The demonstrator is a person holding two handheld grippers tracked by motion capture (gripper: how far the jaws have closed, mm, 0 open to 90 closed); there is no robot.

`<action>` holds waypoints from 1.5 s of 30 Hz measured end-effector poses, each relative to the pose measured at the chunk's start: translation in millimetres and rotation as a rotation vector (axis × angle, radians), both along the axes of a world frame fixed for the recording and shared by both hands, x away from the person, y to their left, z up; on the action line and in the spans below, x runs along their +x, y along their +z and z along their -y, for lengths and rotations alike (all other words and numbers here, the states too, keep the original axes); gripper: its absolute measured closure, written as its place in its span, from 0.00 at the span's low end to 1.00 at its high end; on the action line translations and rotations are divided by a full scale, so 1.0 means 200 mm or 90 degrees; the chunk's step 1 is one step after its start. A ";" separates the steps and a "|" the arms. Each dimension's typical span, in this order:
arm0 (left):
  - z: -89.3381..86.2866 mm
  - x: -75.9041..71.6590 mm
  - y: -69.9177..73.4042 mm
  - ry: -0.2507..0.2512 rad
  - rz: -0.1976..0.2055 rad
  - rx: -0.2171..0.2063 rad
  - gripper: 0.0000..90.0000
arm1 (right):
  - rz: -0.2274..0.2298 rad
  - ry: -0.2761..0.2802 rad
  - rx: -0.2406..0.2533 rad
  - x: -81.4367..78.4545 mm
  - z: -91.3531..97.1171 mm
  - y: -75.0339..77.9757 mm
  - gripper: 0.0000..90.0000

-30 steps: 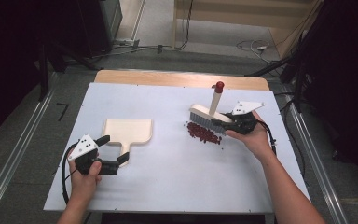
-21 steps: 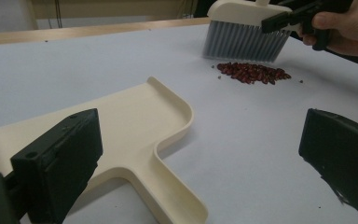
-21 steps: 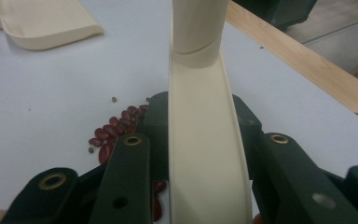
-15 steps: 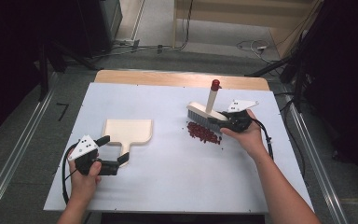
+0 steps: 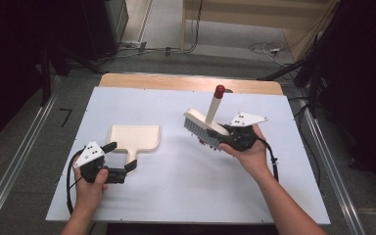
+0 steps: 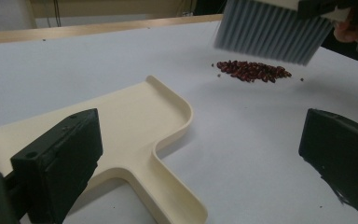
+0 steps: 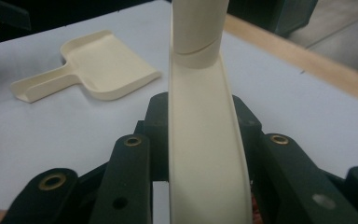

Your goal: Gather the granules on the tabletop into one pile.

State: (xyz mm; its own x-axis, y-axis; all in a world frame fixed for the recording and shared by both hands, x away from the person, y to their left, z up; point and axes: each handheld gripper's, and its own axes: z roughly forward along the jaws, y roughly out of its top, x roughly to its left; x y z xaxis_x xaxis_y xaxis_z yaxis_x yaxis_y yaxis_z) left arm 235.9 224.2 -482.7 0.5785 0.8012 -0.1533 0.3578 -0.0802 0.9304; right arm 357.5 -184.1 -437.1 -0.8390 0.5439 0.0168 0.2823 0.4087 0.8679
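A cream dustpan (image 5: 134, 136) lies flat on the white table, with its handle toward my left gripper (image 5: 121, 156). That gripper is open, and the handle (image 6: 168, 191) runs between its wide-apart jaws, closer to the left one. My right gripper (image 5: 227, 137) is shut on the cream back of a hand brush (image 5: 204, 126) that has grey bristles and a red-tipped handle (image 5: 219, 90). In the left gripper view the bristles (image 6: 270, 32) hang just above a small pile of red beans (image 6: 251, 71). In the right gripper view the brush back (image 7: 205, 163) sits clamped between the jaws, and the dustpan (image 7: 98, 65) lies beyond.
The white board (image 5: 176, 196) covers a wooden table whose far edge (image 5: 176, 81) shows at the back. Metal rails run along the floor on both sides. Cables lie on the floor behind the table.
My right hand has carried the brush to the left, and its bristles now hang over the beans. The left gripper and the dustpan have stayed put.
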 end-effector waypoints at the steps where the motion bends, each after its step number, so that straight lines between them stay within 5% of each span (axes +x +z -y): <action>1: 0.00 0.00 0.00 0.000 0.001 0.000 0.00 | -0.019 -0.008 0.000 -0.01 -0.03 -0.03 0.73; 5: -0.01 -0.01 0.01 0.001 0.003 -0.001 0.00 | -0.061 -0.040 -0.012 0.00 -0.07 -0.14 0.73; 8: -0.02 -0.01 0.00 0.003 0.003 -0.003 0.00 | -0.073 -0.056 0.013 0.03 -0.04 -0.18 0.73; 14: -0.01 0.00 0.00 0.002 0.001 0.001 0.00 | -0.052 -0.089 -0.001 0.05 0.04 -0.16 0.73; 22: 0.00 0.00 0.00 0.001 0.001 0.002 0.00 | -0.045 -0.084 0.051 0.03 0.12 -0.10 0.73; 27: 0.00 -0.01 0.00 0.001 0.000 0.004 0.00 | -0.020 -0.122 0.058 -0.01 0.23 -0.04 0.73; 31: 0.00 -0.01 0.00 0.001 0.001 0.001 0.00 | -0.003 -0.195 0.044 -0.03 0.33 -0.04 0.73; 34: 0.00 0.00 0.00 -0.001 -0.001 0.003 0.00 | 0.025 -0.253 0.000 -0.04 0.37 -0.08 0.73; 37: 0.01 0.00 0.00 -0.002 0.000 0.000 0.00 | 0.020 -0.291 -0.019 -0.04 0.38 -0.14 0.73; 45: 0.01 0.00 0.00 -0.001 -0.003 0.002 0.00 | 0.017 -0.284 -0.023 -0.05 0.27 -0.18 0.73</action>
State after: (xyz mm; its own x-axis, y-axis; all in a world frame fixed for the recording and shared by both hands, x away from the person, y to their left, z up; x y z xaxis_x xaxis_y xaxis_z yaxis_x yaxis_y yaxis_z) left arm 236.3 221.6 -483.7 0.5793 0.8007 -0.1529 0.3619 -0.0846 0.9284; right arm 348.2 -237.1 -473.1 -0.5215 0.8528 -0.0272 0.4160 0.2819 0.8646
